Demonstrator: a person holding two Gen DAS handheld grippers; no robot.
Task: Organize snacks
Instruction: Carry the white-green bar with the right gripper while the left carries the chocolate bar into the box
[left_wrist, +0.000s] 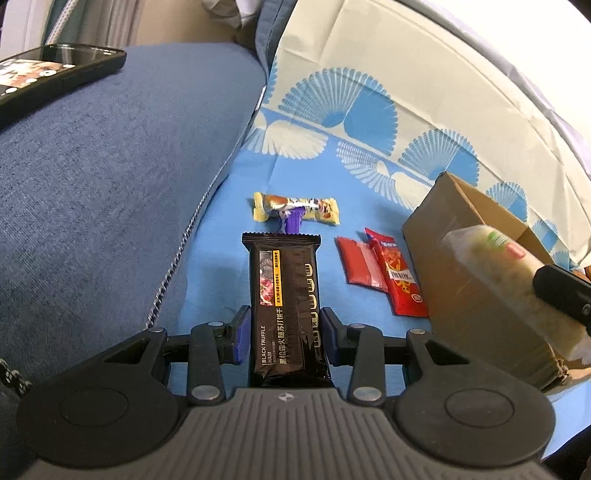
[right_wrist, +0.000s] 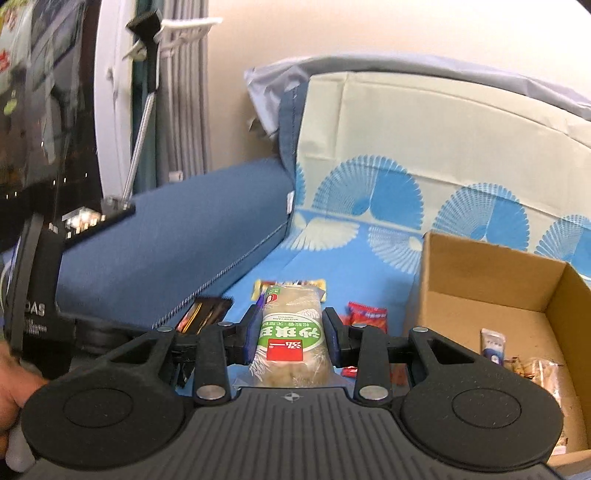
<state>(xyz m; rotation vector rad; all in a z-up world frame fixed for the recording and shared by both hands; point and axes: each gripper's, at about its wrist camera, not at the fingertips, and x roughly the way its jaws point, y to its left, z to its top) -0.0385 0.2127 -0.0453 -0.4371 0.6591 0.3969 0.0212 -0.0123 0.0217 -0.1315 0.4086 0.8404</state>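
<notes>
My left gripper (left_wrist: 285, 332) is shut on a black cracker pack (left_wrist: 286, 295), its blue pads against both long sides, over the blue patterned cloth (left_wrist: 221, 258). My right gripper (right_wrist: 290, 332) is shut on a pale snack pack with a green and red label (right_wrist: 291, 332). In the left wrist view that pale pack (left_wrist: 498, 266) hangs over the near side of the open cardboard box (left_wrist: 436, 236), with one black finger (left_wrist: 561, 291) of the right gripper showing. The box (right_wrist: 480, 269) holds a few small packets (right_wrist: 493, 347). The black pack (right_wrist: 205, 314) shows at the left.
On the cloth lie a yellow candy bar (left_wrist: 295, 208), a purple wrapper (left_wrist: 291, 221) and two red packets (left_wrist: 360, 264) (left_wrist: 400, 277). A blue cushion (left_wrist: 110, 184) with a phone (left_wrist: 55, 70) rises at the left. A person's hand (right_wrist: 14, 387) shows at the left edge.
</notes>
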